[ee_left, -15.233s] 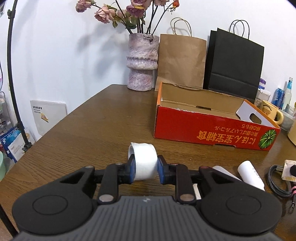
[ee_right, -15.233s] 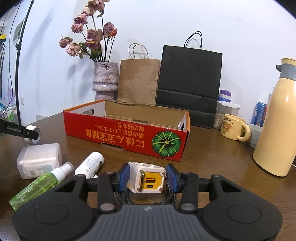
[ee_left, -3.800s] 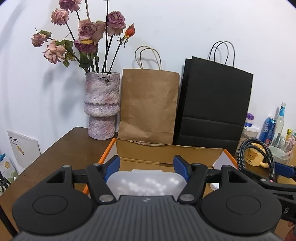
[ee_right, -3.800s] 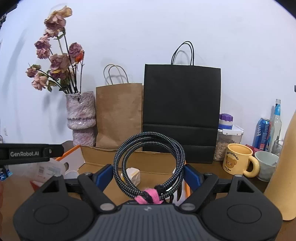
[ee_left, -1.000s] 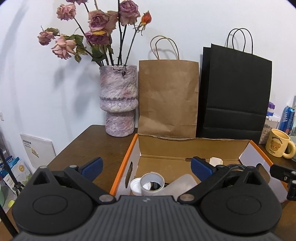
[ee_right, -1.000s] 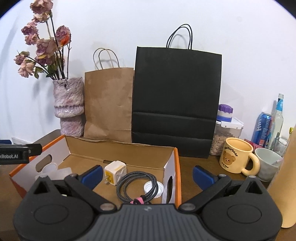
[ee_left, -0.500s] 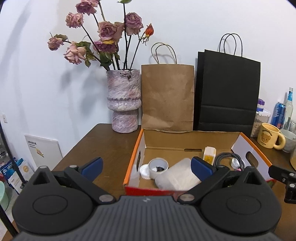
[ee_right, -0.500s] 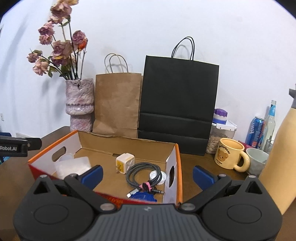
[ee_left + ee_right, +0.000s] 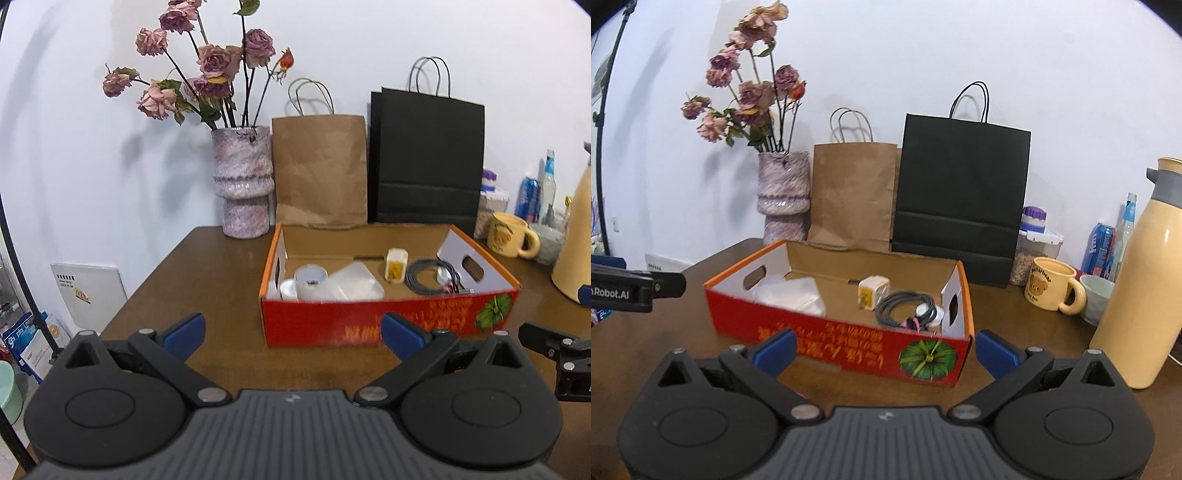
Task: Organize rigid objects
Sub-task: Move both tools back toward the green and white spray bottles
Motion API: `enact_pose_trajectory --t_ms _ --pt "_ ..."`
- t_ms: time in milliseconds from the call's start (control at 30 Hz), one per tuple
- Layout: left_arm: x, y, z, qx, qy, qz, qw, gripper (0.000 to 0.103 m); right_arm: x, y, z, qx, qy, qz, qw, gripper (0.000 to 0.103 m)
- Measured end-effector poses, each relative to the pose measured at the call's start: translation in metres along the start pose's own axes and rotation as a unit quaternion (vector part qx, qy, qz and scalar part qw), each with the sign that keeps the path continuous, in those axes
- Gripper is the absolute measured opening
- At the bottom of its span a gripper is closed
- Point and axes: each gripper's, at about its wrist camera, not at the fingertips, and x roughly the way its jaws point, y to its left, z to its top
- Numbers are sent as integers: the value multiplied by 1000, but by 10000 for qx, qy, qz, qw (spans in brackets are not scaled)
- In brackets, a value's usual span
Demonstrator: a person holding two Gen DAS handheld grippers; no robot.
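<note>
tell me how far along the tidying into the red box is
Mostly done, by the look of it. The red box already holds the tape roll, clear plastic container, charger and coiled cable. In hand: nothing; the left gripper and right gripper are both open and empty, in front of the box. No loose items show on the table in these views.

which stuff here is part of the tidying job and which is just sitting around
Job: red box, tape roll, plastic case, charger, cable.

Lying about: vase, brown bag, black bag, mug, thermos, can.
</note>
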Motion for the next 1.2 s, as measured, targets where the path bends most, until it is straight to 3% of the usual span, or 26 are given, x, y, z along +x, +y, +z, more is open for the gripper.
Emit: enact_pose_trajectory --t_ms 400,733,1100,1200 --pt "-29 -16 -36 158 383 -105 9991 103 -31 -6 -41 33 288 22 9996 103" --pt "-30 -57 -61 527 960 -502 9927 103 -35 -33 -70 252 527 -126 9982 103" --pt "-20 -93 -83 691 1408 -406 9868 103 -26 -58 -87 627 703 -137 9955 103" --pt "-16 -94 -88 602 1512 -290 9862 92 -24 -57 -89 602 732 -121 9954 103"
